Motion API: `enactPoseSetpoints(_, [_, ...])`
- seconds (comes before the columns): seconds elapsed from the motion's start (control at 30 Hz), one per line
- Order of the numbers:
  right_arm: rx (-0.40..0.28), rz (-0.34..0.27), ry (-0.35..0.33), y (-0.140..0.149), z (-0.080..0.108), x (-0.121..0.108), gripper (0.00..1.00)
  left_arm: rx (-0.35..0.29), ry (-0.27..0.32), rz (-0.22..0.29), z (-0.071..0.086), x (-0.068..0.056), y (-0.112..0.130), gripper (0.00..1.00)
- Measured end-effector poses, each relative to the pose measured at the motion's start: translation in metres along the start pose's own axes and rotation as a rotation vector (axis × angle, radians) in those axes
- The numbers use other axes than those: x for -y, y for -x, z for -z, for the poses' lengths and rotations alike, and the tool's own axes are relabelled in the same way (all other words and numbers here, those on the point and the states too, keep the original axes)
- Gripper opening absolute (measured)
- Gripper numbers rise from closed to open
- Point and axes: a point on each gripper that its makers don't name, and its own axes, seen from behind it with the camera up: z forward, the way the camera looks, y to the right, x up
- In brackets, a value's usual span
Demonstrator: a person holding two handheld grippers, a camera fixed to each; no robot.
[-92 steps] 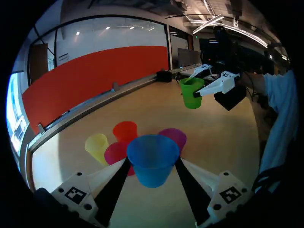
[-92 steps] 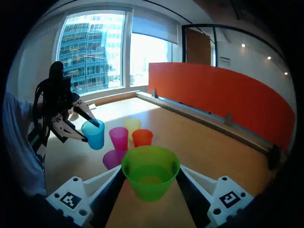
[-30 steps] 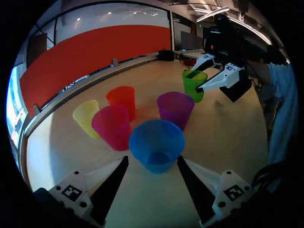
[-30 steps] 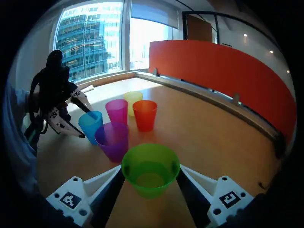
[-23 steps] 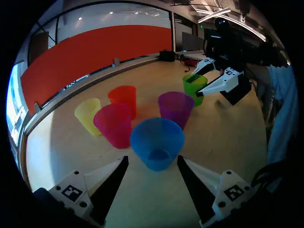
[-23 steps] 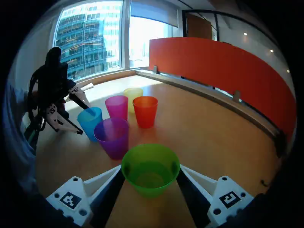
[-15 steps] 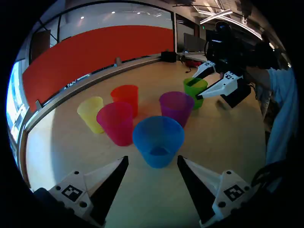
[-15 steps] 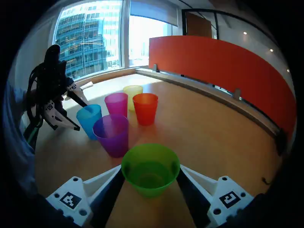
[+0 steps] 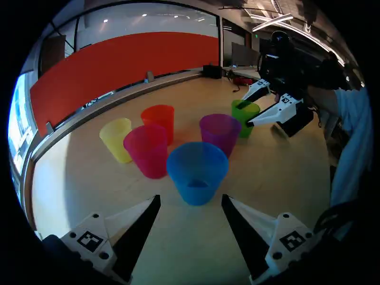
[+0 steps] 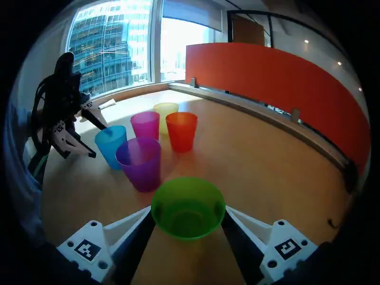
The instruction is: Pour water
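obstacles: pink cup (image 9: 147, 149), purple cup (image 9: 219, 133) behind blue cup (image 9: 197, 171), green cup (image 9: 244, 116) beyond | free: table (image 9: 285, 166) rightward

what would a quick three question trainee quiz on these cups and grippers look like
1. True or false: the left gripper is open, its fingers clear of the blue cup.
2. Which cup sits between the fingers of the right gripper? A purple cup, B green cup, C yellow cup.
3. Fill in: there are ___ plastic cups in all.

Key: 1 true; 2 B; 3 six.
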Motion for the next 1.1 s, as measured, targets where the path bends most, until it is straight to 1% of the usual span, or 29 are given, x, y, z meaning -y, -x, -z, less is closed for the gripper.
enactPoseSetpoints(0.07, [-0.001,0.000,0.004,0.000,0.001,0.000,0.92,0.001,-0.006,0.000,0.001,0.001,0.000,0.96])
enactPoseSetpoints(0.17, [0.002,-0.001,0.011,0.003,0.002,-0.001,0.97,0.004,-0.013,0.000,0.003,0.002,0.001,0.96])
enactPoseSetpoints(0.27, [0.008,0.000,0.020,0.007,0.006,-0.001,0.98,0.005,-0.022,0.002,0.006,0.003,0.003,0.96])
enactPoseSetpoints(0.37, [0.007,0.001,0.029,0.009,0.012,-0.001,0.99,0.004,-0.035,0.009,0.009,0.004,0.005,0.96])
enactPoseSetpoints(0.57, [0.003,-0.010,0.054,0.016,0.029,-0.003,0.99,-0.003,-0.063,0.032,0.018,0.008,0.009,0.96])
enactPoseSetpoints(0.87, [-0.003,-0.024,0.108,0.027,0.060,-0.007,0.99,-0.036,-0.133,0.060,0.036,0.018,0.012,0.96])
enactPoseSetpoints(1.1, [-0.018,-0.057,0.180,0.032,0.078,-0.018,0.99,-0.093,-0.211,0.096,0.047,0.034,0.008,0.96])
